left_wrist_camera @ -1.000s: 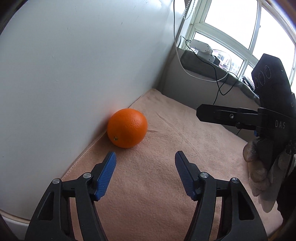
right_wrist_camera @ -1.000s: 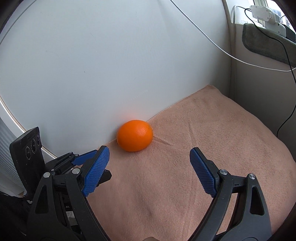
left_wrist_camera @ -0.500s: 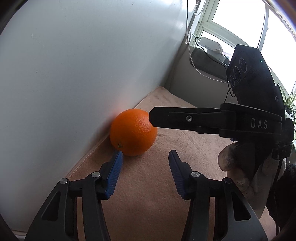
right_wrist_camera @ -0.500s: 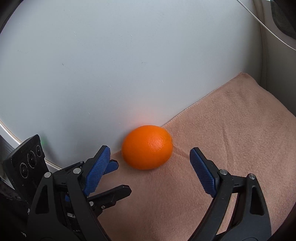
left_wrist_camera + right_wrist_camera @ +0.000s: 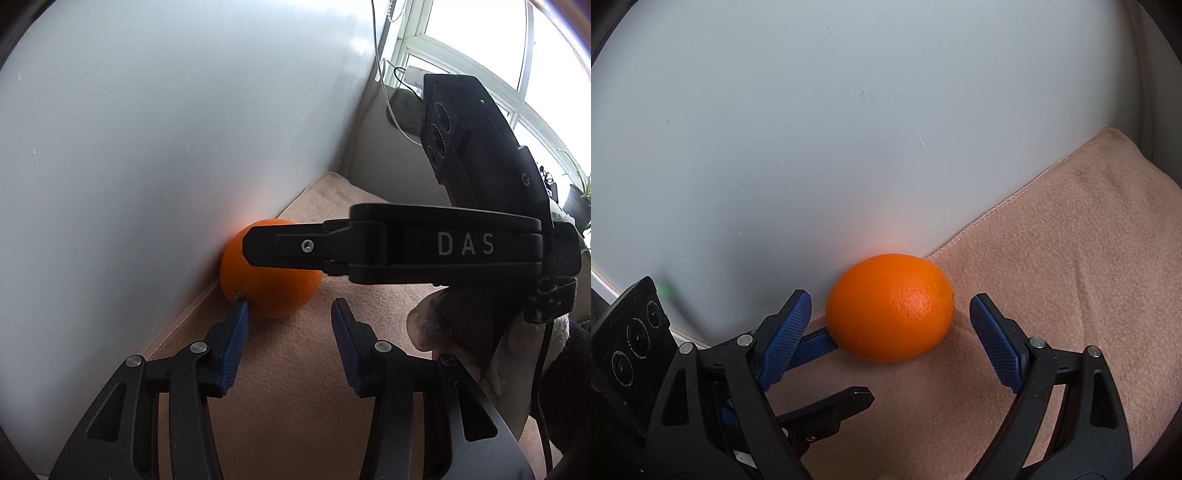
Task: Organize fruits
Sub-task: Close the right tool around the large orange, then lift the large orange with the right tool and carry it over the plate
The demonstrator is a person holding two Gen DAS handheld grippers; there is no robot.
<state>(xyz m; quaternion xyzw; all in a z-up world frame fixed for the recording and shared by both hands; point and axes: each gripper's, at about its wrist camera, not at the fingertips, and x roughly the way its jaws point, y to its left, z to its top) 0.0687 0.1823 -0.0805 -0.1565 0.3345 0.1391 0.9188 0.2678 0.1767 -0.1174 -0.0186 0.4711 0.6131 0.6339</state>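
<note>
- Sitting on the pink towel (image 5: 1052,295), the orange (image 5: 890,308) touched the white wall (image 5: 849,129).
- Right tool (image 5: 890,334): fingers wide apart, one each side of orange, not pressing.
- Left tool (image 5: 288,328): had just been narrowing, still apart w/ nothing gripped; left pad tip (image 5: 240,314) at the orange's near side.

A bright orange (image 5: 890,308) with dimpled, glossy skin lies on a plain peach-pink towel (image 5: 1071,295) edged with pale stitching, at five o'clock of a pale grey-white wall (image 5: 849,129). Both grippers are black with blue, finely ribbed pads (image 5: 785,338); white "DAS" lettering (image 5: 465,243) marks one.
</note>
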